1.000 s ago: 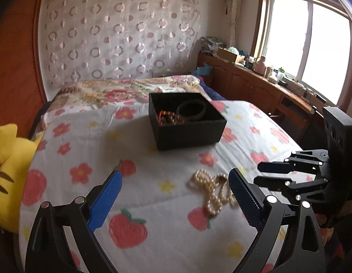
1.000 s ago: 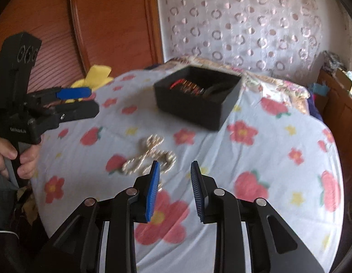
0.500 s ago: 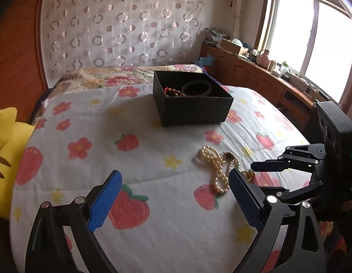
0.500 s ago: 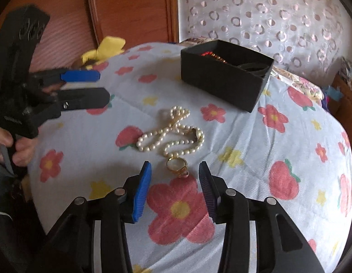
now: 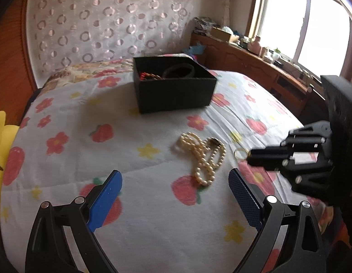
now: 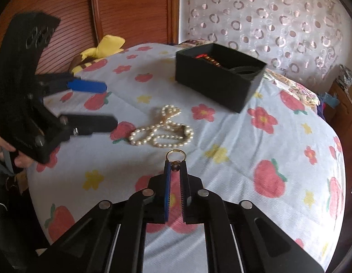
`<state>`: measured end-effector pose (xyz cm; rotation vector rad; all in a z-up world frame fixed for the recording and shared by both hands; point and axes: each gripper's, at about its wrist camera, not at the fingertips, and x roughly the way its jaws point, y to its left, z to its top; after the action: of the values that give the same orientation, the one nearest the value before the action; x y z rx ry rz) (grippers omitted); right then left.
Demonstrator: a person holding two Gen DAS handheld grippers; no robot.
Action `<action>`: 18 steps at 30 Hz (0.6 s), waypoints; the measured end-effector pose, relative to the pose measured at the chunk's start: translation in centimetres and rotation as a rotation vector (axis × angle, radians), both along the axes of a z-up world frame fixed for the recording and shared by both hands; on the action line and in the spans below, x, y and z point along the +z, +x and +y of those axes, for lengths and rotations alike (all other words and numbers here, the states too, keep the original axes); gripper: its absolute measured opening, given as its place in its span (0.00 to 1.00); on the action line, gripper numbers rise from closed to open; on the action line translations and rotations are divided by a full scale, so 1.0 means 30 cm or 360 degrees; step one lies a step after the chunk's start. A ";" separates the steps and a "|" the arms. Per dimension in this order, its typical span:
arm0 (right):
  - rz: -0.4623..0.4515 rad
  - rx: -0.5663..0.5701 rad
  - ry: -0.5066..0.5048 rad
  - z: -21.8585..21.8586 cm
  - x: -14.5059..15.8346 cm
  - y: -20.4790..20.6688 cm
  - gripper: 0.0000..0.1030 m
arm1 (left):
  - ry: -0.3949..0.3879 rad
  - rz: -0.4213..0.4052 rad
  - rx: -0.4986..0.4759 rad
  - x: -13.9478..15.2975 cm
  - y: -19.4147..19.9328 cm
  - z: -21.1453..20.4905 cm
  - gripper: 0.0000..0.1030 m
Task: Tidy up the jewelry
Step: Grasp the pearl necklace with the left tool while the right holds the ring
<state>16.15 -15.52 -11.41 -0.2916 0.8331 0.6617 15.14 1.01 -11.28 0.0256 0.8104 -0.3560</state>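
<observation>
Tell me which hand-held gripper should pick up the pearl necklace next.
Left. The left hand-held gripper is open right beside the pearl necklace; the right hand-held gripper is shut on the gold ring.

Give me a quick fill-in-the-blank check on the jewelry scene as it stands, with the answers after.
1. The right gripper is shut on the gold ____.
2. The pearl necklace lies on the bedspread, outside the black ____.
3. The fingers of the left gripper stand ____, with nothing between them.
4. Inside the black box a dark bangle lies beside a string of ____ beads.

Answers: ring; box; open; reddish
</observation>
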 end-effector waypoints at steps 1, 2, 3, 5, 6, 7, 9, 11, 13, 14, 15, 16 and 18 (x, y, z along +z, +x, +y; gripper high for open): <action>-0.0007 -0.0006 0.0010 -0.010 0.006 -0.001 0.09 | 0.0009 0.0007 -0.0011 -0.006 0.003 -0.010 0.88; -0.0015 -0.0014 0.0020 -0.022 0.015 -0.003 0.09 | 0.0019 0.0012 -0.0020 -0.009 0.007 -0.016 0.88; -0.0023 -0.0024 0.0025 -0.034 0.022 -0.004 0.09 | 0.0039 0.0019 -0.0035 -0.013 0.012 -0.029 0.88; -0.0030 -0.0038 0.0031 -0.049 0.030 -0.002 0.09 | 0.0074 0.0033 -0.0069 -0.020 0.017 -0.056 0.85; -0.0036 -0.0050 0.0033 -0.062 0.034 -0.002 0.09 | 0.0079 0.0042 -0.0085 -0.022 0.020 -0.067 0.80; -0.0038 -0.0058 0.0035 -0.067 0.035 0.001 0.09 | 0.0079 0.0056 -0.0106 -0.025 0.021 -0.079 0.77; -0.0037 -0.0078 0.0042 -0.087 0.036 0.007 0.09 | 0.0093 0.0084 -0.0142 -0.032 0.027 -0.103 0.67; -0.0035 -0.0094 0.0050 -0.097 0.034 0.013 0.09 | 0.0126 0.0101 -0.0162 -0.042 0.034 -0.124 0.56; -0.0034 -0.0104 0.0058 -0.105 0.032 0.017 0.09 | 0.0148 0.0107 -0.0171 -0.046 0.041 -0.139 0.48; -0.0033 -0.0106 0.0061 -0.108 0.031 0.018 0.09 | 0.0158 0.0105 -0.0170 -0.047 0.043 -0.145 0.42; -0.0032 -0.0109 0.0064 -0.112 0.030 0.018 0.09 | 0.0167 0.0107 -0.0167 -0.046 0.047 -0.148 0.32; -0.0032 -0.0109 0.0066 -0.114 0.029 0.018 0.09 | 0.0174 0.0107 -0.0162 -0.046 0.050 -0.149 0.26; -0.0031 -0.0111 0.0066 -0.118 0.028 0.021 0.09 | 0.0183 0.0104 -0.0185 -0.045 0.049 -0.155 0.07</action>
<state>16.78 -19.06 -10.57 -0.2304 0.8063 0.6096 16.62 -3.63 -12.64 0.1699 0.8956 -0.4215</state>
